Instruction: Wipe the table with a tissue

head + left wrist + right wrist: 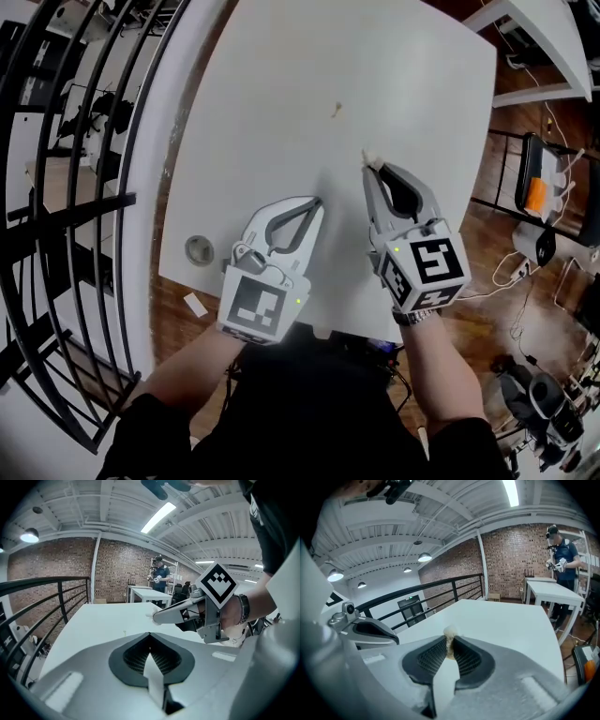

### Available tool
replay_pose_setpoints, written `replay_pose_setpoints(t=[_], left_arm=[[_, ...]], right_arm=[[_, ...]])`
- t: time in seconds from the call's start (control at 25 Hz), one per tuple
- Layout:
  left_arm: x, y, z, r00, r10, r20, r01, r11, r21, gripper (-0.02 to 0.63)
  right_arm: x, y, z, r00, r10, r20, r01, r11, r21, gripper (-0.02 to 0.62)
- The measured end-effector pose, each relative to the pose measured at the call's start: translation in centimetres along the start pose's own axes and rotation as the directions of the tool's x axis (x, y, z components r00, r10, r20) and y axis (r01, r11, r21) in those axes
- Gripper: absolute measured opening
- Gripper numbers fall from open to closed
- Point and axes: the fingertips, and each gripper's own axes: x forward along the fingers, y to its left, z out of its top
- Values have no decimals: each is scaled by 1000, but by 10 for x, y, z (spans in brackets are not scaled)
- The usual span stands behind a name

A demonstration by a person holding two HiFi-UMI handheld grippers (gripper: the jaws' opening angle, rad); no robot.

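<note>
My right gripper (369,165) is shut on a small crumpled tissue (371,157), whose pale tuft (450,632) sticks out past the jaw tips in the right gripper view. It hovers over the middle of the white table (281,103). My left gripper (317,202) is shut with nothing in it, just left of the right one and nearer the table's front edge. In the left gripper view its jaws (150,634) meet at the tips, and the right gripper (157,615) with the tissue shows beyond them. A small brownish speck (337,111) lies on the table beyond the tissue.
A round grey disc (199,249) lies near the table's front left corner. A black railing (84,141) runs along the left. Another white table (548,37) stands at the upper right, with a chair and cables (544,197) on the wooden floor at right.
</note>
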Motion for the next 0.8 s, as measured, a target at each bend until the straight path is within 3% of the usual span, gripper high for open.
replay_pose_setpoints(t=[0.8], left_arm=[[35, 31, -22, 997, -39, -69, 37, 999, -40, 12]], right_arm=[[82, -25, -29, 991, -41, -129, 41, 999, -2, 37]])
